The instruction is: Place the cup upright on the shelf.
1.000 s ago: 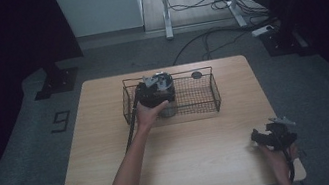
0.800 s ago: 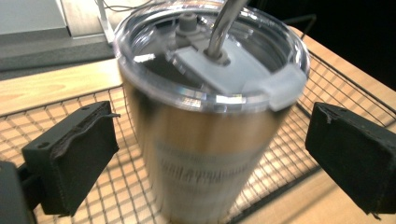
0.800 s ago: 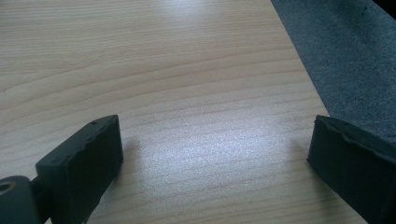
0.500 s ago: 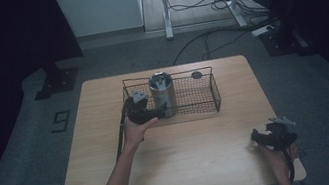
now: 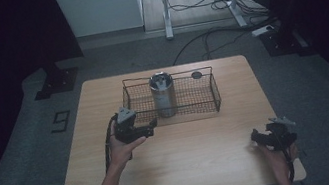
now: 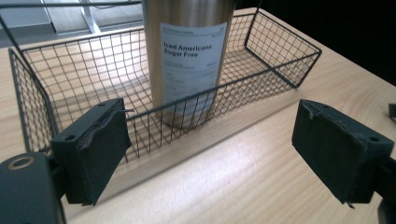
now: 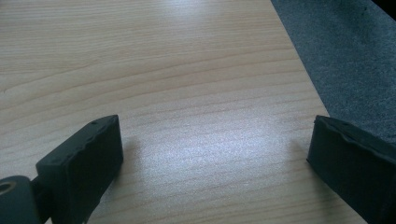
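Steel can point(image 5: 163, 94) stands upright in wire basket point(image 5: 213, 95), placed. L gripper point(image 5: 150, 126) sits just outside the near wall; jaws apart but have just been closing, empty. R gripper point(image 5: 256, 137) idle, wide open, empty. Next, probably: retreat clear of wire.

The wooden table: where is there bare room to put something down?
The light wooden table is bare between the left gripper and the right gripper. Inside the black wire basket, mesh is free right of the steel can. It is crowded where the can stands, with a small dark disc behind.
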Motion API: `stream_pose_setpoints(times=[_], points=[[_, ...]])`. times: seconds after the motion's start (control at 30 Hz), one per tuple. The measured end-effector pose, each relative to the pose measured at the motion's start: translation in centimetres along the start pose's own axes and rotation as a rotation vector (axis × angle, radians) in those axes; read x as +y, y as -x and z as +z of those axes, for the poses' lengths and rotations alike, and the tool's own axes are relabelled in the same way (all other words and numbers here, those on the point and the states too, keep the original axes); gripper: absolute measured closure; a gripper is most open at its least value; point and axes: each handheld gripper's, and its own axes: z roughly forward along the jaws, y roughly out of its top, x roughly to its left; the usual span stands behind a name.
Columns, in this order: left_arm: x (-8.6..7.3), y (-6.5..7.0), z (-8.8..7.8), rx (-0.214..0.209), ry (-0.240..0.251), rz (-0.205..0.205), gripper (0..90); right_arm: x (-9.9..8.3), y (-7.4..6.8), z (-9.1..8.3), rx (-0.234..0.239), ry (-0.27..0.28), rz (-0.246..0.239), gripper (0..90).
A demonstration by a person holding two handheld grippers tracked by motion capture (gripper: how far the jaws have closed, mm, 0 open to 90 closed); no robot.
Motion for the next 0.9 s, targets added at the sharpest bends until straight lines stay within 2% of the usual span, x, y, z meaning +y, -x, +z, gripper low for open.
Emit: stream_pose_setpoints(times=[0.13, 0.3, 0.73, 0.9], points=[[-0.8, 0.0, -0.7, 0.001, 0.002, -0.009, 11.0, 0.0, 0.0, 0.0, 0.000, 0.000, 0.001, 3.1], [-2.8, -0.4, -1.9, 0.005, -0.007, -0.032, 11.1, 0.0, 0.0, 0.0, 0.000, 0.000, 0.001, 3.1], [-6.7, -0.3, -2.5, 0.042, -0.071, -0.020, 11.1, 0.0, 0.0, 0.0, 0.000, 0.000, 0.001, 3.2], [-7.3, -0.2, -2.4, 0.048, -0.098, -0.001, 11.1, 0.0, 0.0, 0.0, 0.000, 0.000, 0.001, 3.2]])
